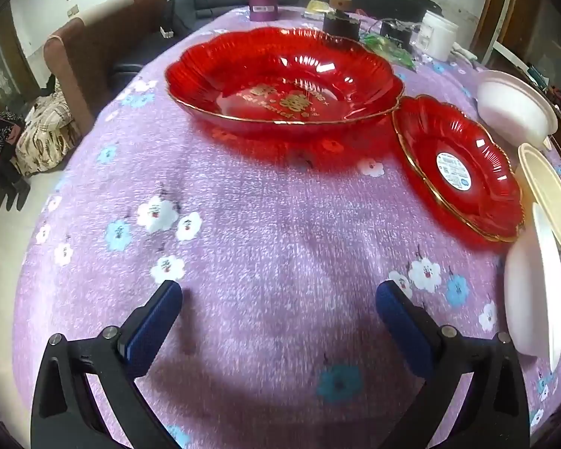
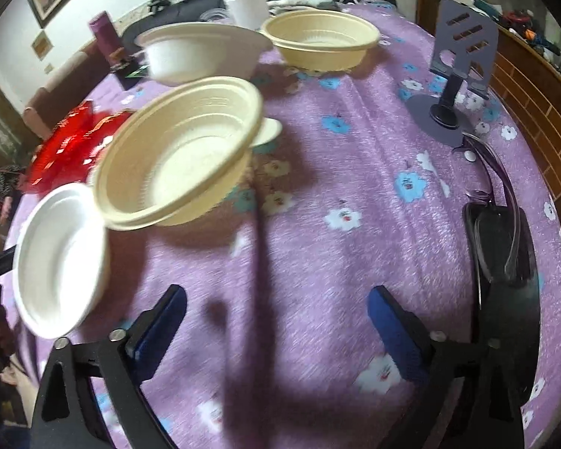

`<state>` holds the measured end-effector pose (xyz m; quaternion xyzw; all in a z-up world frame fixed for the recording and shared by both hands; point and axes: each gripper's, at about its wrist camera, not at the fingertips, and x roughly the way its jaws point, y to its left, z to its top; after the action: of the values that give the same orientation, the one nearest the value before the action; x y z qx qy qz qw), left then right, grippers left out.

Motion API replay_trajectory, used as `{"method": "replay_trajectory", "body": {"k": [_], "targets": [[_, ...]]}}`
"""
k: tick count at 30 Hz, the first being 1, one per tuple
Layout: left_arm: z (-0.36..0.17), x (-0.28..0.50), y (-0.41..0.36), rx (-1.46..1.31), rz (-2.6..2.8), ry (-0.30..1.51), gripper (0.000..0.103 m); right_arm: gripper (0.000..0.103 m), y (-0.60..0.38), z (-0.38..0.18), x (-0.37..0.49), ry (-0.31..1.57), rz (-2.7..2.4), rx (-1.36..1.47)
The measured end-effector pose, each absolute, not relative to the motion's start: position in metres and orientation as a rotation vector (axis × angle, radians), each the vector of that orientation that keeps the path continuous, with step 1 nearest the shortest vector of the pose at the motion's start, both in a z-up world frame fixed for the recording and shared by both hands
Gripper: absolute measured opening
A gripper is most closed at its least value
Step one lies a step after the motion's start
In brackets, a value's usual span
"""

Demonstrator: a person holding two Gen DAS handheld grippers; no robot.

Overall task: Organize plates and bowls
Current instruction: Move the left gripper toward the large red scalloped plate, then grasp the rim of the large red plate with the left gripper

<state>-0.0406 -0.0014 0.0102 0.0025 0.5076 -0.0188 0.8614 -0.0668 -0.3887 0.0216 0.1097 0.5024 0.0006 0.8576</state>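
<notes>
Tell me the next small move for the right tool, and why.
Probably ease the right tool forward and left toward the nearest cream bowl. Both tools are open and hold nothing, and that bowl stands loose on the purple cloth, apart from the matching cream bowl farther back. Gripping its rim would let the two be nested.
</notes>
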Motion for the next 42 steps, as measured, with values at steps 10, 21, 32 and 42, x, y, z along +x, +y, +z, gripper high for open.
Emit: {"method": "replay_trajectory", "body": {"k": [10,21,32,42], "targets": [[0.048,-0.048,-0.002,0.08,-0.012,0.981,0.103,0.088,-0.363,0.071,-0.068,0.972,0.105,0.236],[0.071,-0.032,0.012,0.118,-0.024,0.94,0.103,0.088,-0.306,0.101,-0.031,0.977,0.238,0.197],[0.079,0.0,0.033,0.142,-0.063,0.94,0.103,0.076,-0.252,0.114,0.02,1.007,0.32,0.213],[0.088,0.049,0.066,-0.015,-0.147,0.985,0.103,0.051,-0.222,0.125,0.086,1.057,0.348,0.262]]}}
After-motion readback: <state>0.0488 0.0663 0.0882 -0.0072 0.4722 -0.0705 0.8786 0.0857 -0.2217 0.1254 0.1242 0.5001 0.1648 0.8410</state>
